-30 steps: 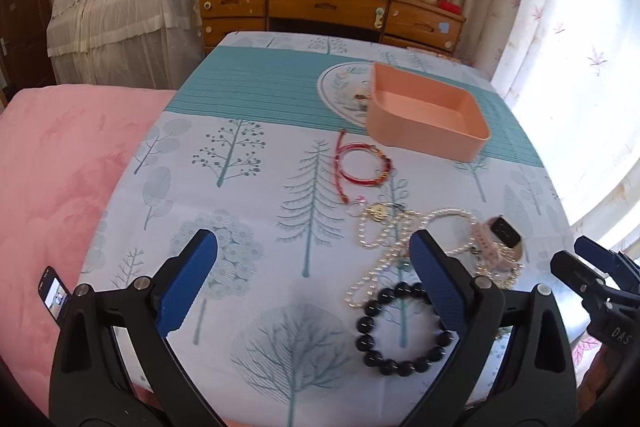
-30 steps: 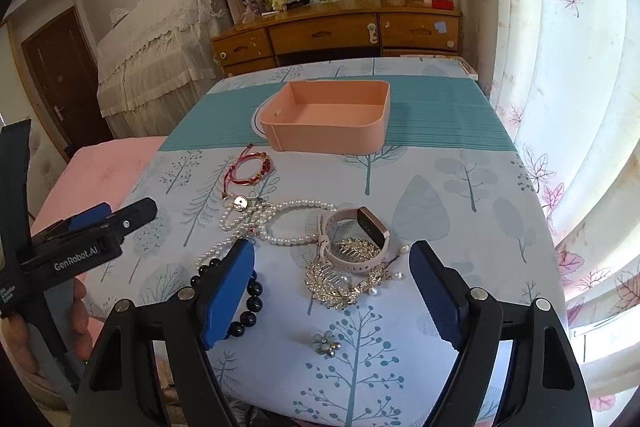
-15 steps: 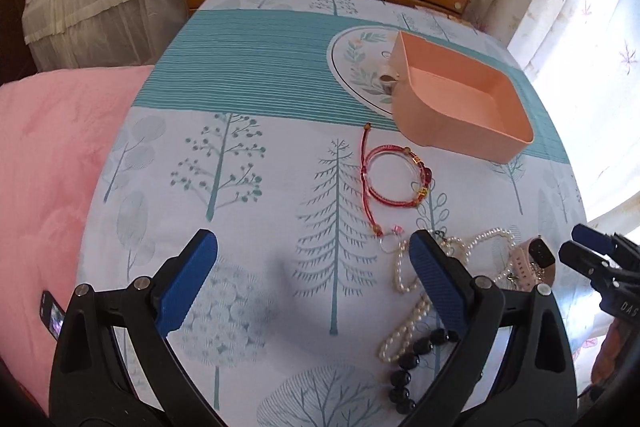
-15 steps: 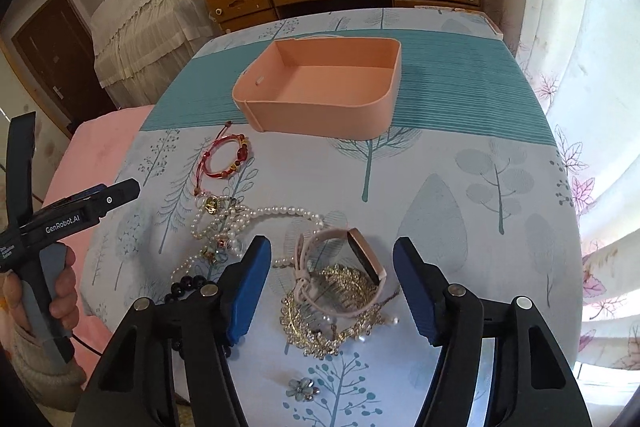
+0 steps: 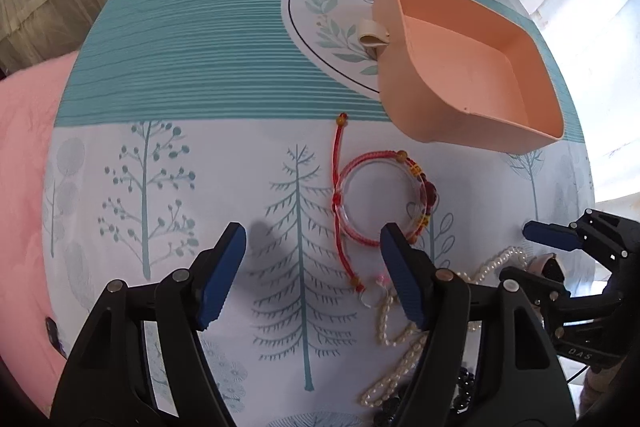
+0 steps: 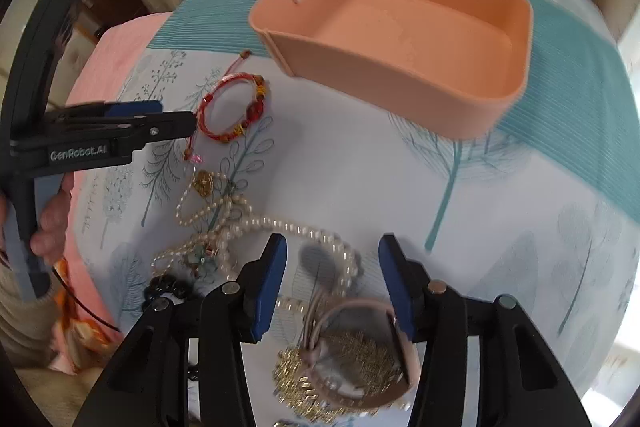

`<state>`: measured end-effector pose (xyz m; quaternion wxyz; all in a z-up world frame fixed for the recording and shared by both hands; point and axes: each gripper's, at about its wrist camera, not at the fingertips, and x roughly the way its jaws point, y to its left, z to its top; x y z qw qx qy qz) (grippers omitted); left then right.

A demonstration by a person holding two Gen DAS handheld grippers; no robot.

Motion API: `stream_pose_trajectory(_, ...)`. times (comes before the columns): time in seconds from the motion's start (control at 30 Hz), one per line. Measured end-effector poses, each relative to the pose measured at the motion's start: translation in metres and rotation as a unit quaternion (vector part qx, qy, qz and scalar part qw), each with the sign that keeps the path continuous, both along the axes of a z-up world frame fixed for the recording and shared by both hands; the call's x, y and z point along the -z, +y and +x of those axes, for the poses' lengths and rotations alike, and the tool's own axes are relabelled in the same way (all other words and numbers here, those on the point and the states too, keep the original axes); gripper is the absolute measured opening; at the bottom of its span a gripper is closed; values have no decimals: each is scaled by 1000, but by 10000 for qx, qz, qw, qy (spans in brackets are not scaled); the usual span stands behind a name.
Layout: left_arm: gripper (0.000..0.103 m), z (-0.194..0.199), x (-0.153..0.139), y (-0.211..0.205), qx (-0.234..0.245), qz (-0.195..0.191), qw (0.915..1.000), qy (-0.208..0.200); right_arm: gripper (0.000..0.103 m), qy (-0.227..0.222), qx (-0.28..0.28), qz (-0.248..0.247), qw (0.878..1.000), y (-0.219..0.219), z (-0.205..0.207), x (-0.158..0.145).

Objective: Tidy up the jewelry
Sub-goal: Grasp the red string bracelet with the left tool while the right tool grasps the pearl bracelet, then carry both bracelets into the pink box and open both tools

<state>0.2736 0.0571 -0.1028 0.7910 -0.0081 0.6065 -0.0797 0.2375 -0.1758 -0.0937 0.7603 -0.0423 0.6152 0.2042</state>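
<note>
From my left wrist view, the left tongs (image 5: 312,267) point steeply down at the surface (image 5: 200,187), their jaws apart and just been closing, with only printed cloth and the tail of the red cord bracelet (image 5: 380,199) between the blue pads; I have nothing gripped. The bracelet's loop lies just beyond the right-hand pad, and a pearl strand (image 5: 396,327) trails under that finger's base. This view alone shows a small cream clip (image 5: 374,37) lying against the near corner of the peach tray (image 5: 460,83). At the right edge I see my right tongs (image 5: 560,239) from the side.

From the right wrist view, the right tongs (image 6: 332,279) also hang jaws apart and have just been closing; the pink watch (image 6: 360,347) sits between the finger bases, on top of a gold hair comb (image 6: 340,371), but the pads do not press on it. Only here do I see those two pieces clearly, along with the tangle of pearls (image 6: 240,223) and a few black beads (image 6: 168,287) to the left. Farther out lies the red bracelet (image 6: 236,107), with the left tongs' (image 6: 176,123) tip right beside it, held by a hand (image 6: 52,219). The tray (image 6: 400,39) sits farthest, empty, on the teal band
</note>
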Motion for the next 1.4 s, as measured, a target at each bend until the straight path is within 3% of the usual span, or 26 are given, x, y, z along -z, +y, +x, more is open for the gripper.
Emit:
stream_pose_trajectory(0.17, 68, 14, 2, -13, 286, 181, 9994, 74, 43, -195, -629, -360, 9972, 22, -3, 5)
stream_pose_trajectory(0.27, 68, 20, 3, -22, 496, 281, 9984, 56, 34, -487, -1037, -786, 9903, 37, -10, 9)
stream_pose_trajectory(0.33, 68, 25, 4, -28, 593, 358, 9976, 44, 15, -565, -1196, -850, 9876, 39, -15, 8)
stream_pose_trajectory(0.4, 64, 30, 7, -35, 679, 429, 9968, 40, 9, -614, -1207, -931, 9864, 42, -16, 8)
stream_pose_trajectory(0.43, 52, 32, 8, -38, 716, 453, 9964, 46, 8, -621, -1201, -948, 9863, 42, -16, 8)
stream_pose_trajectory(0.47, 47, 34, 8, -39, 747, 389, 9964, 24, 8, -611, -1172, -920, 9869, 41, -16, 8)
stream_pose_trajectory(0.53, 19, 35, 6, -44, 808, 381, 9960, 5, 7, -549, -1056, -814, 9896, 38, -15, 7)
stream_pose_trajectory(0.6, 5, 32, 3, -47, 816, 376, 9959, 26, 7, -566, -943, -721, 9913, 34, -15, 4)
stream_pose_trajectory(0.8, 3, 23, -10, -43, 629, 128, 9979, -44, 7, -761, -616, -416, 9943, 18, -15, -21)
stream_pose_trajectory(1.23, 3, -3, -123, -60, 748, -13, 9885, -1313, 7, -1715, 178, 129, 9849, 5, 1, -113)
stream_pose_trajectory(1.4, 3, 18, -132, -75, 562, 67, 9865, -1536, 7, -1923, 676, 242, 9787, -4, 28, -137)
